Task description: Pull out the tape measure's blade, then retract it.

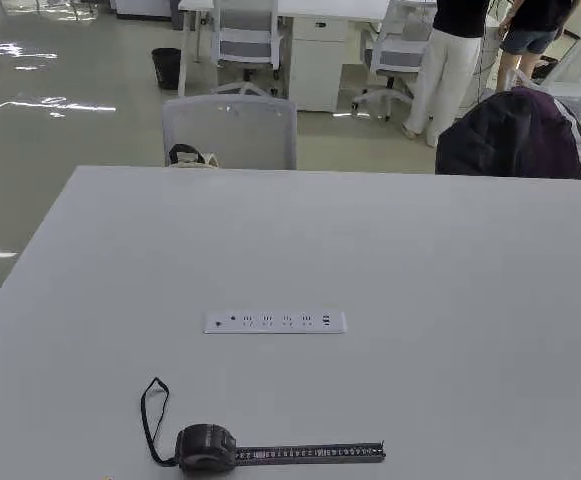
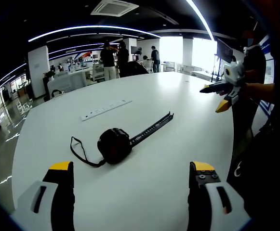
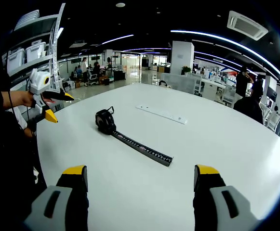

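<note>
Head view: the tape measure [image 1: 206, 447] is lying on the near part of the desk [image 1: 450, 300]. Its blade [image 1: 310, 453] is lying drawn out flat toward the right, and its strap [image 1: 153, 415] is looping off to the left. A power strip [image 1: 275, 322] is sitting farther back, well apart from it.

Left gripper view: the left hand-held gripper [image 2: 132, 175] is hovering over the desk, jaws standing wide and holding nothing, with the tape measure lying ahead. The right hand-held gripper [image 2: 213, 98] is hanging beyond the desk edge, jaws parted, empty.

Right gripper view: the right one's own jaws are standing wide, with the blade lying ahead, untouched.
</note>
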Demonstrator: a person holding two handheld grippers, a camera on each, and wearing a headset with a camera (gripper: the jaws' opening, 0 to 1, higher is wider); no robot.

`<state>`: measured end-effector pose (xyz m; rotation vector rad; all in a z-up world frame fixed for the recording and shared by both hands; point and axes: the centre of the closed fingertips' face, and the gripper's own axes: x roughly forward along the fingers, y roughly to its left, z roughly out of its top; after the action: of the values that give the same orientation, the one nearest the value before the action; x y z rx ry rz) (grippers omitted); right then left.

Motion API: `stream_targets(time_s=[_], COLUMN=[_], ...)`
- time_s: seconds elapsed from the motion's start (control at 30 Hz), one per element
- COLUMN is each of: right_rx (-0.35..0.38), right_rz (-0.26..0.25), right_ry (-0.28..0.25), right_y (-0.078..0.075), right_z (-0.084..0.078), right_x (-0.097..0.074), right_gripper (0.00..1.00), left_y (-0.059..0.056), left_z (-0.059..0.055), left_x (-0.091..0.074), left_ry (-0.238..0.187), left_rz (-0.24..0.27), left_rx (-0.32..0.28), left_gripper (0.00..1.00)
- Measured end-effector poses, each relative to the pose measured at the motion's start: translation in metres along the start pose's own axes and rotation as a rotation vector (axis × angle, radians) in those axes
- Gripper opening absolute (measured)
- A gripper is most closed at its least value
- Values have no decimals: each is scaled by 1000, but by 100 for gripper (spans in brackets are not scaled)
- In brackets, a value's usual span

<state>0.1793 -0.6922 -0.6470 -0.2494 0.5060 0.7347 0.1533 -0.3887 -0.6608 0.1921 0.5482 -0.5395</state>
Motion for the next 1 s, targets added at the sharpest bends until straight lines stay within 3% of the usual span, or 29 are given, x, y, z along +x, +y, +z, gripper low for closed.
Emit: stream_targets(time_s=[0.6,0.83,1.0], right_rx=[15,3,-13], right_rz=[-11,-6,20], right_ry=[-5,18,44], right_y=[2,-2,-6], right_z=[0,-1,-9], right_x=[0,7,14], right_gripper=[92,92,90], left_y=[-3,-4,0], left_z=[2,9,10], left_x=[-1,13,26], left_ry=[0,5,-7], left_rz=[8,83,159], left_rx=[-6,-26,-84], left_gripper=[99,99,99])
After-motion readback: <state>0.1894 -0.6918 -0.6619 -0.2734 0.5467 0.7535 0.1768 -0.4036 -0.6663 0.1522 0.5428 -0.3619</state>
